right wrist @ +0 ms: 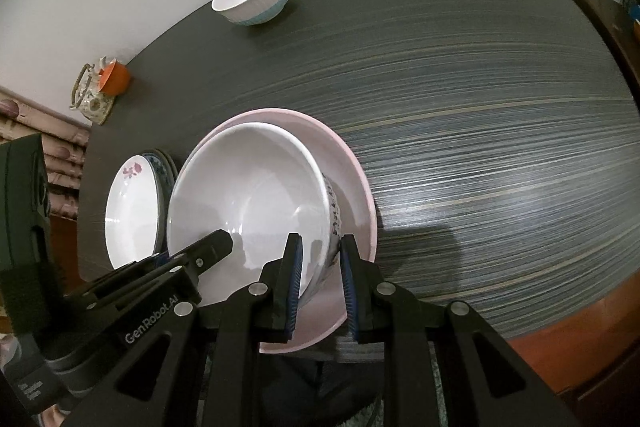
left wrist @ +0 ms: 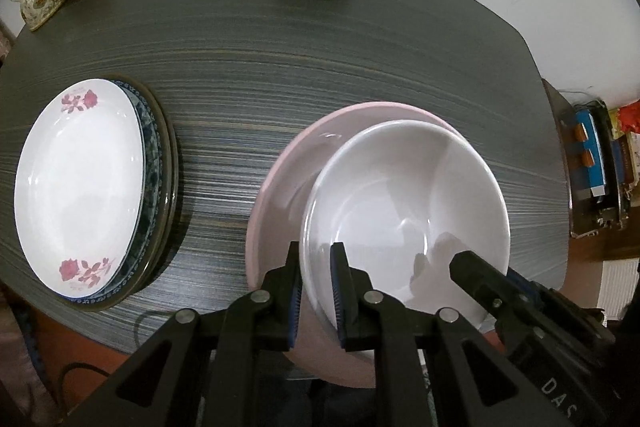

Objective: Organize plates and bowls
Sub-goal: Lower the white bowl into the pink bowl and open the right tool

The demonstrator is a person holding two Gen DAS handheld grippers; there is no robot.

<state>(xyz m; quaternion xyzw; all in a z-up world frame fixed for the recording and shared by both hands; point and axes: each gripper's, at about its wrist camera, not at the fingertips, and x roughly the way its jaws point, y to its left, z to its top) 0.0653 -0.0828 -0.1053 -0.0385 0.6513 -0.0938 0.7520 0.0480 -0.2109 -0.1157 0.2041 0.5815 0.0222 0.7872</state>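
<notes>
Where the left wrist view ends at its lower edge, the near rim of the pink plate (left wrist: 276, 187) is hidden behind the left gripper (left wrist: 316, 291), whose jaws are clamped on the left wall of the large white bowl (left wrist: 404, 203). That bowl is seen plain and glossy inside, sitting within the pink plate on the dark striped table (left wrist: 320, 67). In the right wrist view, the bowl's right wall (right wrist: 320, 223) is pinched by the right gripper (right wrist: 320, 279); printing on its outside cannot be read. A stack of plates (right wrist: 132, 211) is partly covered by the bowl.
</notes>
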